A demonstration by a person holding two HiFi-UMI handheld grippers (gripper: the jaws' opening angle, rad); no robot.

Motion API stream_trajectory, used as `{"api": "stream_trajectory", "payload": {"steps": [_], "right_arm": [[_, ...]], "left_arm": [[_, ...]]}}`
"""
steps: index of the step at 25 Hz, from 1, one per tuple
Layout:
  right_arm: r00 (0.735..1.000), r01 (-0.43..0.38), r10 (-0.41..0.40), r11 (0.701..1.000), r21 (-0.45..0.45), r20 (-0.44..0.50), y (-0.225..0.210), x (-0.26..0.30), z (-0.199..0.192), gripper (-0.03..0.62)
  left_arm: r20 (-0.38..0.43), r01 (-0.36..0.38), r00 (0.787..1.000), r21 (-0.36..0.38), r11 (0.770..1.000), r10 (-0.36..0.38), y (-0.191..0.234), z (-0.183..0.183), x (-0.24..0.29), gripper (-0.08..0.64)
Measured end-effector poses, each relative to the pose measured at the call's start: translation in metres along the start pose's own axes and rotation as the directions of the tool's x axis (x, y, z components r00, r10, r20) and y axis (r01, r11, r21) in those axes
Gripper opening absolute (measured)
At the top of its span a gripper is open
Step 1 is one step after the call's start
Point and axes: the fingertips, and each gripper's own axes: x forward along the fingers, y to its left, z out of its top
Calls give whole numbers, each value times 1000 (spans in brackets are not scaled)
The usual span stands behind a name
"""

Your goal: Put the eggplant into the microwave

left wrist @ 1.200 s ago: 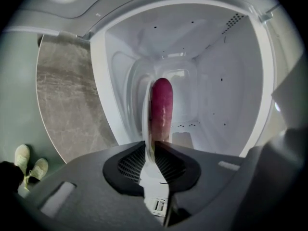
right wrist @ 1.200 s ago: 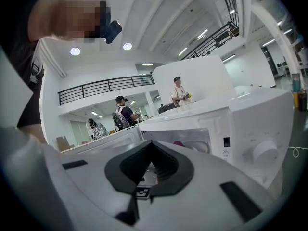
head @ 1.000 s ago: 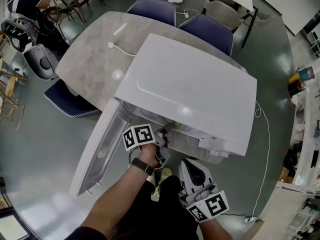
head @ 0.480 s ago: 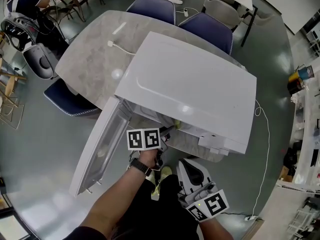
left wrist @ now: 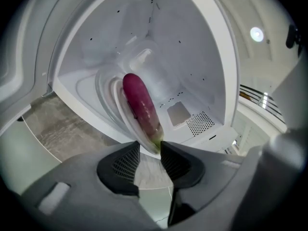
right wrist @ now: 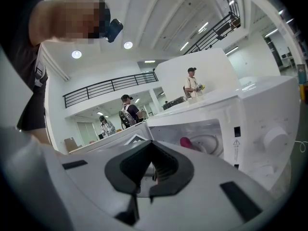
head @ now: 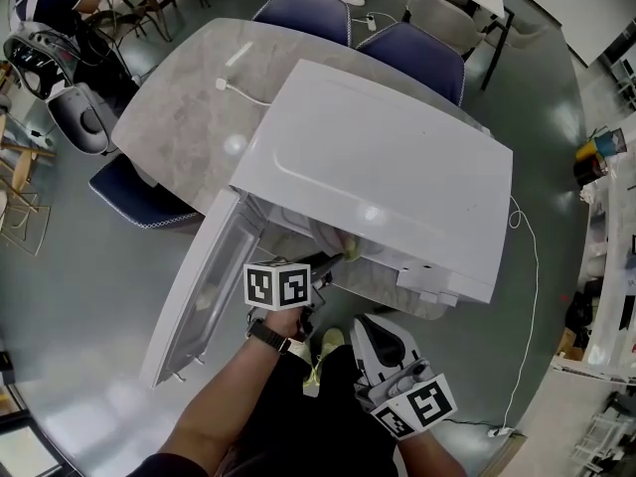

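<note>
A purple eggplant [left wrist: 139, 105] with a green stem end lies on the glass turntable [left wrist: 107, 88] inside the open white microwave [head: 378, 167]. In the left gripper view my left gripper [left wrist: 150, 150] is open at the microwave's mouth. The stem end sits just ahead of the gap and the pads do not press on it. From the head view the left gripper [head: 320, 278] reaches into the opening beside the swung-out door [head: 199, 286]. My right gripper [right wrist: 153, 170] is lower and to the right, outside the microwave, shut and holding nothing. The eggplant [right wrist: 185, 142] shows through the opening there too.
The microwave stands on a grey marble-look table [head: 179, 117] with a white cable [head: 238, 95] on it. Blue chairs [head: 412, 58] stand along the far side. The open door juts out over the floor at the left. People stand farther back.
The left gripper's marker cube has rolled so that a different face points up. The left hand has shifted slightly at the opening. The right gripper has stayed put.
</note>
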Motion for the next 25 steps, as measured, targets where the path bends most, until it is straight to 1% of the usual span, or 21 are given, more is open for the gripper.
{"api": "stream_trajectory", "payload": {"steps": [3,6,9,13,15,16,19,20,21,22,25], "right_arm": [[1000,-5,5,1000,-2,-5,0,1,-1,2],[1000,-7,7,1000,-3,-7,0,2,-1,2],[1000,-10,10,1000,1,-11,1,1,-3,2],[1000,-14,14,1000,5,-9,0,2,-3,2],[1000,-14,14,1000,5,-7,-1,2,-3,2],[1000,-13,13,1000,6,-7,-2,2,-3,2],[1000,-12,12,1000,8,-10,-2,1,-4,2],[1000,-13,13,1000,8,-11,-2,1,-4,2],[1000,-15,15,1000,8,-12,-2,1,-4,2],[1000,-17,17,1000,8,-12,-2,1,-4,2],[1000,-19,19,1000,8,-12,-1,2,-5,2]], "left_arm": [[-6,-15,1000,47,999,15,2,1,3,101],[-45,-34,998,97,995,38,6,2,9,103],[-100,-60,992,164,985,78,8,-4,12,110],[-120,-76,987,247,966,108,7,-4,15,118],[-135,-76,983,316,946,124,7,-3,16,127],[-148,-76,979,362,929,138,8,-3,16,127],[-194,-77,961,498,864,198,12,-7,14,137],[-200,-78,956,529,845,213,13,-7,14,137],[-195,-80,956,548,833,220,14,-6,14,137],[-179,-83,960,554,828,216,14,-5,13,135],[-94,-96,980,542,835,174,14,2,11,135]]}}
